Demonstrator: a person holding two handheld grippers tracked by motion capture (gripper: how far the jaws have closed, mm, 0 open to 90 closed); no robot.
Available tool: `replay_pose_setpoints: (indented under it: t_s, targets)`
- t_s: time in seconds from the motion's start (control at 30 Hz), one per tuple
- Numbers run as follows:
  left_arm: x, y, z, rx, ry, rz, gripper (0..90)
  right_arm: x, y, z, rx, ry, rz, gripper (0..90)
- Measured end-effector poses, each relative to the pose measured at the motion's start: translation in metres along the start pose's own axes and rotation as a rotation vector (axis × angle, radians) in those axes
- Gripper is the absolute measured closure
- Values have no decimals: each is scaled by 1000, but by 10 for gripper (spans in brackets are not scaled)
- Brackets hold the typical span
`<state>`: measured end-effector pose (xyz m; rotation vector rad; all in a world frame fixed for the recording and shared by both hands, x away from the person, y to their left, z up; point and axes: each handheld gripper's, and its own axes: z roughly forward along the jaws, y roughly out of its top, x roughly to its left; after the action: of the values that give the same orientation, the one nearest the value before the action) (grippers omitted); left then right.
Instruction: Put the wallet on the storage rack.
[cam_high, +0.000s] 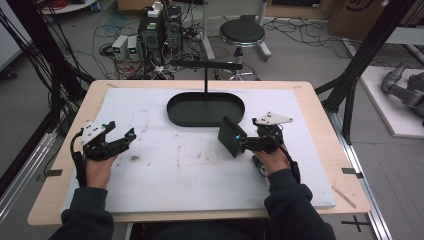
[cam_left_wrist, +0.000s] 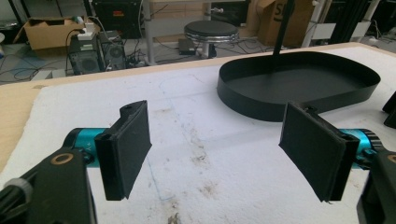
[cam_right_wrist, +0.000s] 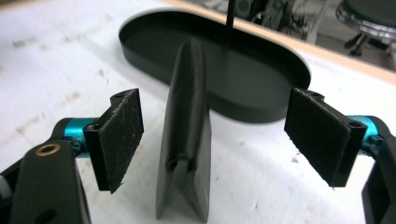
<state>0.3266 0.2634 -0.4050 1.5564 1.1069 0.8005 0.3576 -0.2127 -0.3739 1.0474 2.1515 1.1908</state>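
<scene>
Both tools gape: left tool (cam_left_wrist: 212, 154) empty, right tool (cam_right_wrist: 212, 140) straddling an upright black wallet (cam_right_wrist: 185, 135), untouched.

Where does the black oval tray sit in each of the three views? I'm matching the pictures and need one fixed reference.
High view: the black oval tray lies at the far middle of the white mat.
Left gripper view: upper right, beyond the right jaw.
Right gripper view: top centre, behind the standing black ribbed piece.
Shared landmark: the thin black post rising from the tray's far edge; the round black stool beyond the table also helps.
</scene>
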Motion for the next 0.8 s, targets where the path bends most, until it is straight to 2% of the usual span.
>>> replay_pose_setpoints:
  t_s: [0.1,0.2,0.23,0.3,0.33,0.4,0.47,0.5,0.53,0.57,0.6,0.67,0.73,0.77,0.8]
  targets:
    - [-1,0,0,-1,-3,3,242,6,-2,8,46,31,-8,200]
    - [0,0,-1,-1,-3,3,242,11,-3,18,88,38,-11,210]
    - [0,0,-1,-1,-3,1,242,11,-3,23,117,39,-5,323]
    - [0,0,0,1,-4,2,242,11,-3,25,129,37,1,353]
    - [0,0,0,1,-4,1,242,10,-3,28,155,50,11,441]
    - [0,0,0,0,-5,0,242,10,-3,29,162,54,8,445]
    - [0,0,0,0,-4,0,242,10,-4,32,185,59,2,524]
    - [0,0,0,0,-4,0,242,11,-4,33,189,62,-4,582]
    - [0,0,0,-1,-6,-1,242,11,-4,32,185,65,-17,732]
    - [0,0,0,0,-5,0,242,11,-4,32,185,65,-17,732]
    - [0,0,0,1,-4,1,242,11,-3,31,180,73,-20,770]
    - [0,0,0,0,-5,-3,242,13,-2,30,170,66,-45,783]
    - [0,0,0,-1,-3,-5,243,14,0,27,142,81,-51,786]
    - [1,0,0,0,-4,-3,243,15,4,23,111,79,-54,787]
    - [1,0,0,0,-5,-3,243,15,4,23,111,79,-54,787]
